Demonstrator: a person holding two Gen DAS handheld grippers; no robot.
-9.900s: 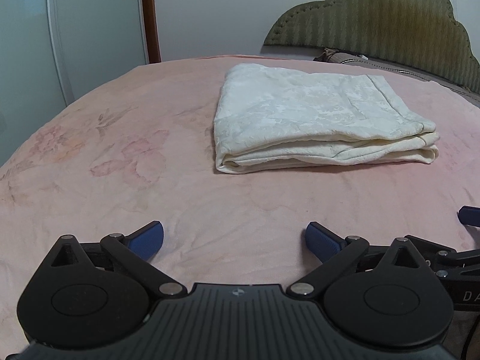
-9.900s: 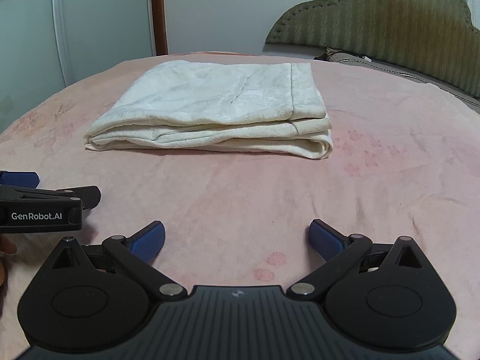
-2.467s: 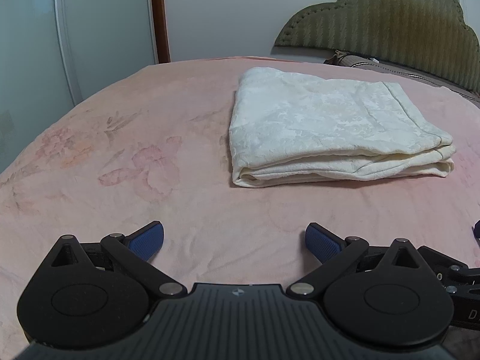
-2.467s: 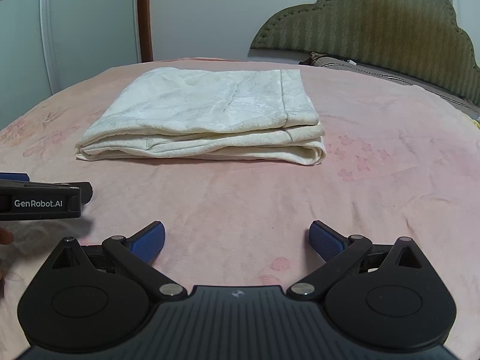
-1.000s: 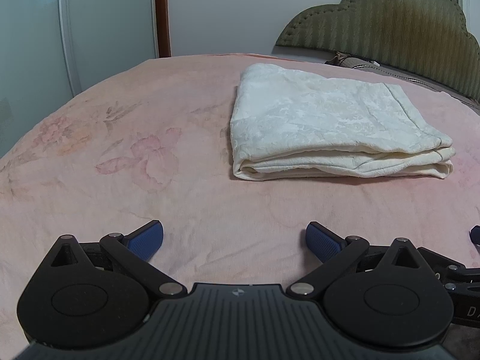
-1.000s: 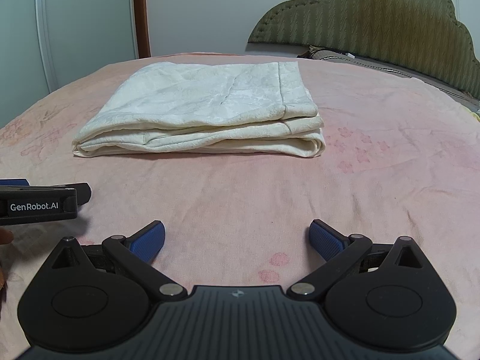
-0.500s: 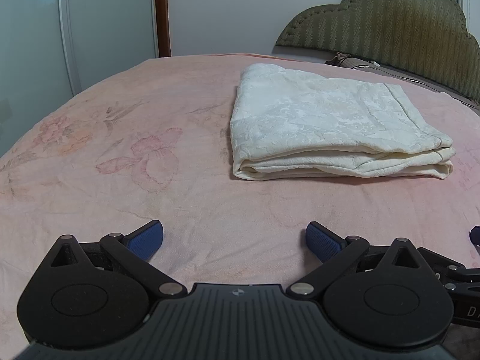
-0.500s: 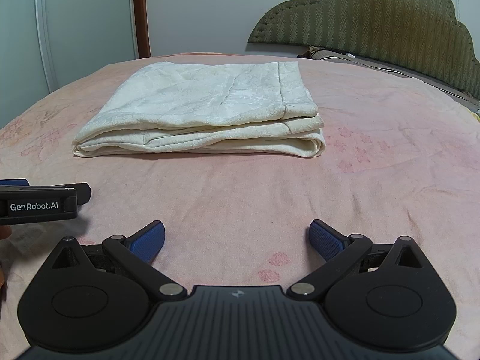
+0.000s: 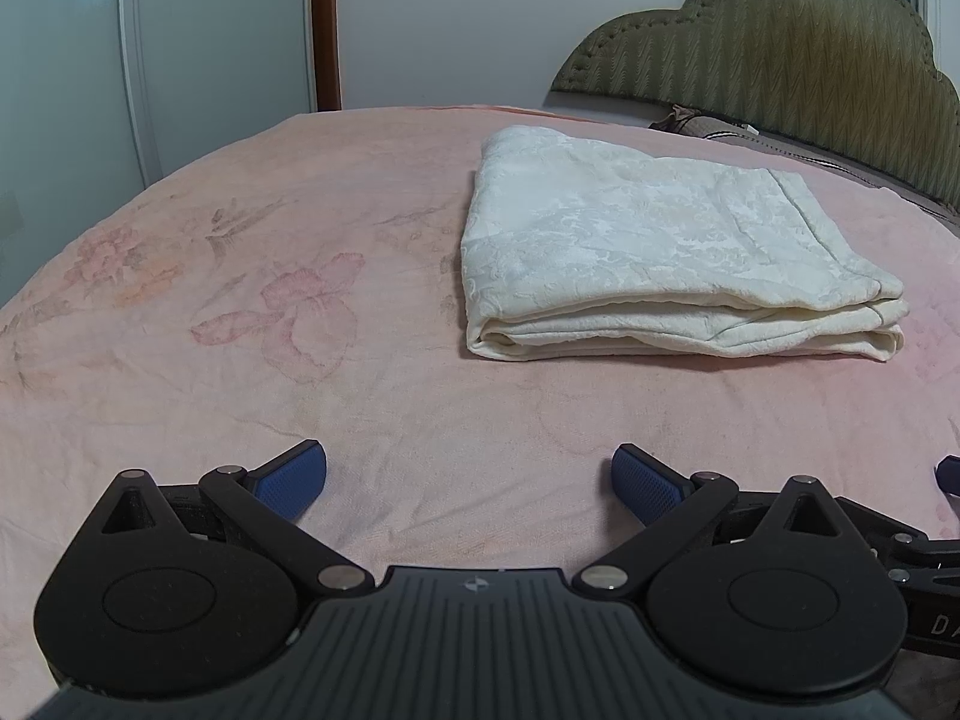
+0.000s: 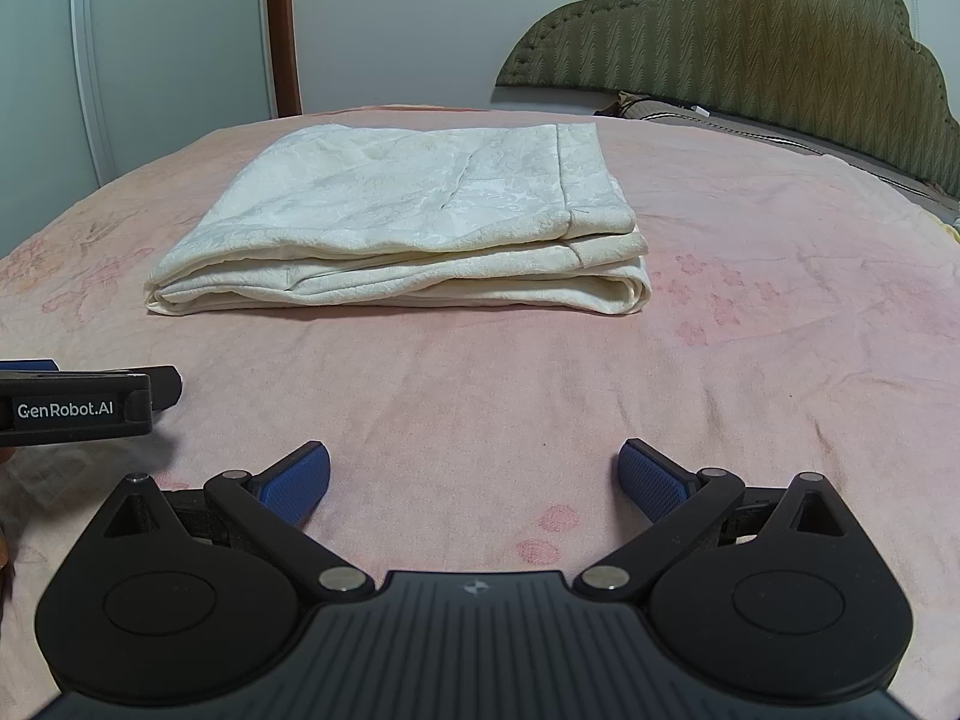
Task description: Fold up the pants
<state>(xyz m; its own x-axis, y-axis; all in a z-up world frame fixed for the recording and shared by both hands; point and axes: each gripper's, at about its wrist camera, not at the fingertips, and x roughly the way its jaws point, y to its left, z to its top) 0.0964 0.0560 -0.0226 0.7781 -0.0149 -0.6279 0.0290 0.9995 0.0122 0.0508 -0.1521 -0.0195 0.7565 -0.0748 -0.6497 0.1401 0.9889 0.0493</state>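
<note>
Your left hand-held gripper (image 9: pixel 469 474), reading "GenRobot.AI" at the right view's left edge, gapes empty. Your right hand-held gripper (image 10: pixel 474 471) likewise, before the folded cream pants (image 10: pixel 408 222) on the pink bed (image 10: pixel 750 312).

The left tool (image 9: pixel 470 477) is matte black: two round disc-shaped housings, angled link arms with silver screw heads at the pivots, and a ribbed centre plate bearing a small round emblem. Its fingers (image 9: pixel 292 476) end in blue pads with a fine grid texture. The right tool (image 10: pixel 474 474) is built the same way, with the same blue pads. Seen side-on in the right view, the left tool's black body carries white "GenRobot.AI" lettering.
</note>
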